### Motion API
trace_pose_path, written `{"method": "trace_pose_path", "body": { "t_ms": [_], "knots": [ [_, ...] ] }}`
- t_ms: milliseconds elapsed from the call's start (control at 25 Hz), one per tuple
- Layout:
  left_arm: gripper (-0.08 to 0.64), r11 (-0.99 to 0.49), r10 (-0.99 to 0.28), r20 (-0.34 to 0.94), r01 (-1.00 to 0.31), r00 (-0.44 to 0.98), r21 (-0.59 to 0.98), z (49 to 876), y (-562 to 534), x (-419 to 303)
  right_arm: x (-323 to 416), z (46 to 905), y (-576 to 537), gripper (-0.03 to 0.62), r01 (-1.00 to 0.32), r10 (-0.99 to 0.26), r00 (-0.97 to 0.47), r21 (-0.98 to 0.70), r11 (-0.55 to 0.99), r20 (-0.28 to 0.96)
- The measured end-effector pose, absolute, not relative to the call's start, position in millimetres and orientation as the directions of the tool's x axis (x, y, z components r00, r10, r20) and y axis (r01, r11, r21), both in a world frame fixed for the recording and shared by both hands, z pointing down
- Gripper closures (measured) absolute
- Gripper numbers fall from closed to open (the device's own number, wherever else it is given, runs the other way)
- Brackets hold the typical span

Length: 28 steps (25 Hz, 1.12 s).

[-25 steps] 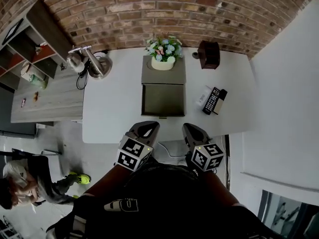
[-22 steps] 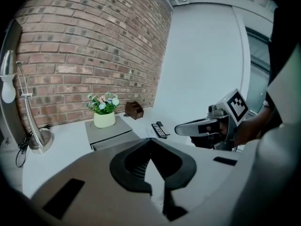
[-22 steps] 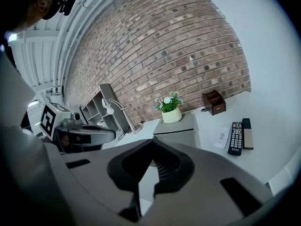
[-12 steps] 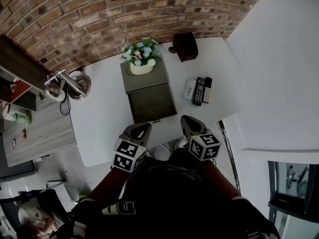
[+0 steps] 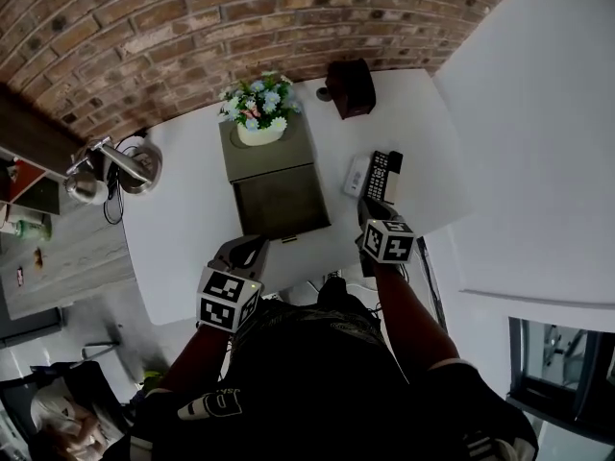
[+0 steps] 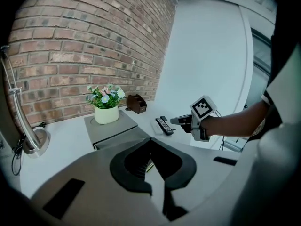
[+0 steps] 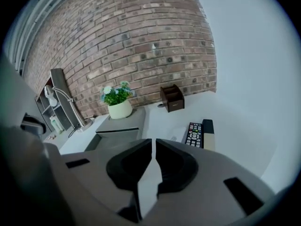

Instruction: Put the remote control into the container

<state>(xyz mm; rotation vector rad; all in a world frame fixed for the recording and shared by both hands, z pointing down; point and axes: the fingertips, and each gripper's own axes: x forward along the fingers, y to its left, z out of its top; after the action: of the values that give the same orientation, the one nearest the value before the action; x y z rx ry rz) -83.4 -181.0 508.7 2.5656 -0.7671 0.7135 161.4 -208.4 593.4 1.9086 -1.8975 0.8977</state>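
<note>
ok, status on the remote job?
Left tool shut, empty, by the container. Right tool shut, empty, aimed at remote control. Remote control on table, untouched; container drawer open. Nothing between; white box beside it.

From the head we look steeply down onto the white tabletop (image 5: 192,219) from well above. The left gripper view sits low and close behind its own jaws, facing across the table toward the red brick wall (image 6: 94,41). The right gripper view faces the same way from further right. All three views share the white pot of flowers (image 5: 259,134) and the black button-covered remote control (image 5: 381,175).
</note>
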Motion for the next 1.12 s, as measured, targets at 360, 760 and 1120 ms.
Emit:
{"method": "trace_pose_path", "body": {
  "t_ms": [360,760,1120],
  "knots": [
    [0.556,-0.688,-0.465,0.584,-0.687,0.666,0.236,516,-209,-79,204,669,-282,0.411,-0.963,-0.650,-0.012,-0.184,-0.198,0.760],
    [0.555,-0.579,-0.541,0.600,-0.778,0.589,0.243,518,-220,-98,224,710,-309,0.341,-0.947,-0.474,0.072,-0.089,-0.310,0.878],
    [0.555,-0.543,-0.566,0.595,-0.801,0.571,0.252,521,-223,-111,222,694,-312,0.357,-0.972,-0.534,0.048,-0.082,-0.218,0.844]
  ]
}}
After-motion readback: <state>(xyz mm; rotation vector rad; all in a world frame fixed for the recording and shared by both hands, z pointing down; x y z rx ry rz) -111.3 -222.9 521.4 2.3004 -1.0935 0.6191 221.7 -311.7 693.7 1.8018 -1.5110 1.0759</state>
